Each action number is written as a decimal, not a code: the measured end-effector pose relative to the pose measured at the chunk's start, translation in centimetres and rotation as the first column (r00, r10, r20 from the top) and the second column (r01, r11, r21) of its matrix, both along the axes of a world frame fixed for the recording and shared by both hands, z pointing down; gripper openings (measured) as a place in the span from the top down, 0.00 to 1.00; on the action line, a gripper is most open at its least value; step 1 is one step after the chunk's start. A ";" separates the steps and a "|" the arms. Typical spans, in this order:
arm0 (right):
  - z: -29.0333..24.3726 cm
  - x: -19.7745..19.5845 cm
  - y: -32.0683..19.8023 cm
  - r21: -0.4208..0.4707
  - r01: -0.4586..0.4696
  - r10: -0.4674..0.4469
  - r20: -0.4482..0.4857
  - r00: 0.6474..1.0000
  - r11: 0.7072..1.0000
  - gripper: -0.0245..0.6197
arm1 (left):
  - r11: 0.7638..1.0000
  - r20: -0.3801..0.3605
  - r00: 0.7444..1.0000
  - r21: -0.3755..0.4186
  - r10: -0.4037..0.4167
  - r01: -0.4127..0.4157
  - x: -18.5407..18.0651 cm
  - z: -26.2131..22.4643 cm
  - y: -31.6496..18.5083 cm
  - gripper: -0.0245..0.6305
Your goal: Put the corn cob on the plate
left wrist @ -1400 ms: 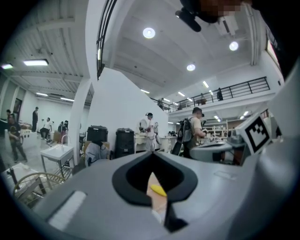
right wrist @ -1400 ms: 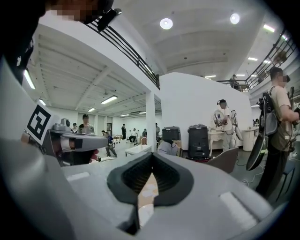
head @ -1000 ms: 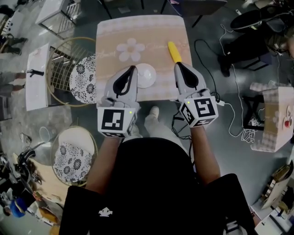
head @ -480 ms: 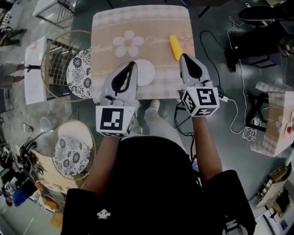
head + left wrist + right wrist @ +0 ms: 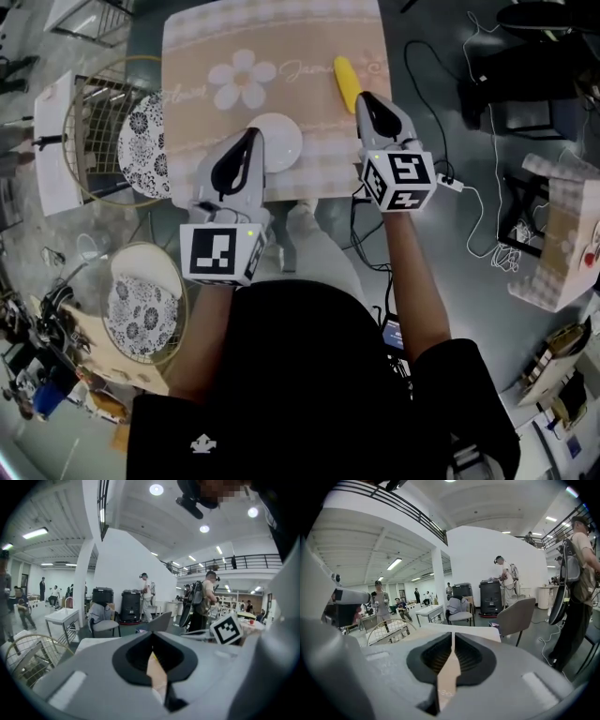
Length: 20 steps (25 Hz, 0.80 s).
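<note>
Just beyond the closed right tool [image 5: 363, 97], corn cob [image 5: 344, 79] on table [image 5: 281, 33], left tool [image 5: 252, 133] closed.

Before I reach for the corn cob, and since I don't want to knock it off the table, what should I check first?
1. The corn cob lies free on the table: ok.
2. The white plate has nothing on it: ok, as far as it shows.
3. The right claw is open for the grab: not ok, its jaws are together.
4. The right claw is aimed at the corn cob: ok, its tip sits just short of the near end.
5. The left claw is clear of the white plate: not ok, in the head view it covers the near left edge.
6. Height of the right claw over the table: cannot tell.
</note>
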State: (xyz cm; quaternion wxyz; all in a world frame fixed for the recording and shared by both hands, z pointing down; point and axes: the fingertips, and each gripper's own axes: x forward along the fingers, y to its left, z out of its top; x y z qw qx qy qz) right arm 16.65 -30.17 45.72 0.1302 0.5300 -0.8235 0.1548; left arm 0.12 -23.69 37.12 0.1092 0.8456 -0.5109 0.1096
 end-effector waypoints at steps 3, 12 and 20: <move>2.4 0.2 -1.3 -0.034 0.000 -0.001 -0.019 1.000 0.999 0.93 | 1.000 0.008 1.000 -0.022 0.000 0.000 0.1 1.1 -0.3 0.95; 11.3 1.7 -4.9 -0.190 -0.031 0.001 -0.156 0.988 0.981 0.75 | 0.999 0.027 0.999 -0.040 -0.027 0.028 -0.4 2.1 -0.9 0.95; 17.7 1.4 -7.0 -0.330 -0.031 -0.057 -0.253 0.966 0.943 0.56 | 0.998 0.061 0.997 -0.047 -0.040 0.043 -1.2 2.6 -0.9 0.95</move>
